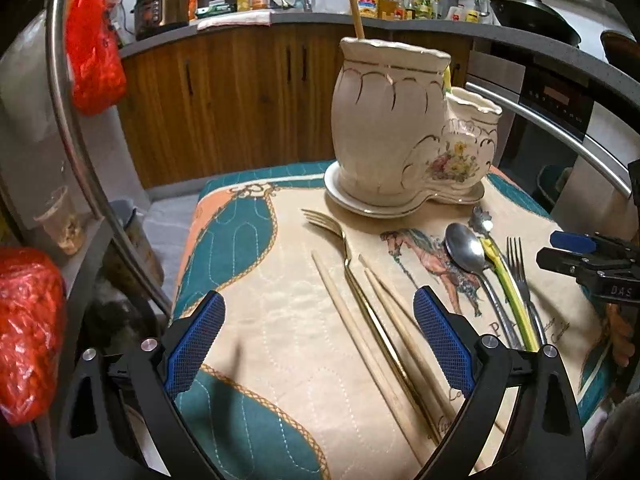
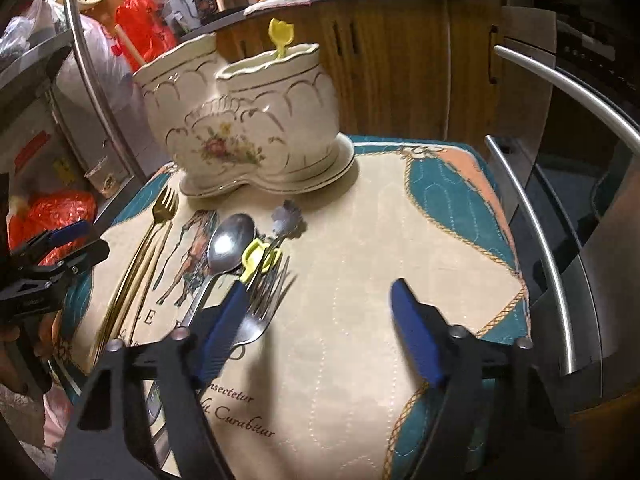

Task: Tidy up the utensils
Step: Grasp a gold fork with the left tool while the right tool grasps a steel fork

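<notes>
A cream ceramic double holder (image 1: 394,132) stands at the back of the quilted mat (image 1: 280,312); it also shows in the right wrist view (image 2: 248,128). A gold fork (image 1: 352,276) and wooden chopsticks (image 1: 352,320) lie between the fingers of my open left gripper (image 1: 318,340). A silver spoon (image 1: 466,250), a yellow-green utensil (image 1: 510,288) and a silver fork (image 1: 520,272) lie to the right. My right gripper (image 2: 320,332) is open and empty, its left finger (image 2: 220,332) over the silver fork (image 2: 264,300). The holder contains a wooden handle (image 1: 354,0) and a yellow tulip-topped utensil (image 2: 280,36).
A curved metal rail (image 1: 80,140) runs along the left and another rail (image 2: 560,240) along the right of the mat. Red plastic bags (image 1: 92,40) hang at the left. Wooden cabinets (image 1: 240,100) and a cluttered counter stand behind. An oven (image 1: 556,100) is at right.
</notes>
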`<action>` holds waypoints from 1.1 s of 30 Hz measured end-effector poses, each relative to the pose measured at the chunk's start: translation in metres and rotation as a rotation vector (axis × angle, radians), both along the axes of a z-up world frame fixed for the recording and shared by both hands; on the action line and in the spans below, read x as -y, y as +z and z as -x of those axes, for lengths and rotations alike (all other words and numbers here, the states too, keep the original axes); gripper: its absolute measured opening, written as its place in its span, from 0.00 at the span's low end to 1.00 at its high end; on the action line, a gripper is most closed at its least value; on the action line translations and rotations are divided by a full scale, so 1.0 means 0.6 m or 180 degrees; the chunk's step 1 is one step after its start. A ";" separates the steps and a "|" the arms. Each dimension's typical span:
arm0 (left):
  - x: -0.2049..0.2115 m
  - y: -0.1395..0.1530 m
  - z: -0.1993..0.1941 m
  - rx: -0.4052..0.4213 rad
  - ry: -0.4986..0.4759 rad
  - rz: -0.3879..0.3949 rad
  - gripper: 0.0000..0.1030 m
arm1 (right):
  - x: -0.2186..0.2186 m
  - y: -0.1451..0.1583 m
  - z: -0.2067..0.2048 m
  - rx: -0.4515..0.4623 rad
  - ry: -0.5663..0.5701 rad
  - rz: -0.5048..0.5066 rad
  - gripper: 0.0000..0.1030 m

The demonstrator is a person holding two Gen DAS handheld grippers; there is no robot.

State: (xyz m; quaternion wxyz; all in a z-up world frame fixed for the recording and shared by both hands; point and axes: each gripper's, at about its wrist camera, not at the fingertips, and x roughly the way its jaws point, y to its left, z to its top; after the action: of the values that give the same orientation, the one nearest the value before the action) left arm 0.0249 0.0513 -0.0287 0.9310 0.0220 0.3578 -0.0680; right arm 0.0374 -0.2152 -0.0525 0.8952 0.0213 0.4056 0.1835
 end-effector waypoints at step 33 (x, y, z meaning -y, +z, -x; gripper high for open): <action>0.040 -0.032 -0.149 -0.0428 -0.0156 -0.0070 0.24 | -0.014 -0.015 -0.061 -0.0414 0.0410 -0.0481 0.15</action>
State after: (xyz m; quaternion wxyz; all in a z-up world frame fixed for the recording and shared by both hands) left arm 0.1146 0.0273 -0.0477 0.9026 0.0363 0.4197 -0.0882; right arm 0.0738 -0.2070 -0.0618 0.8492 0.0745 0.4483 0.2690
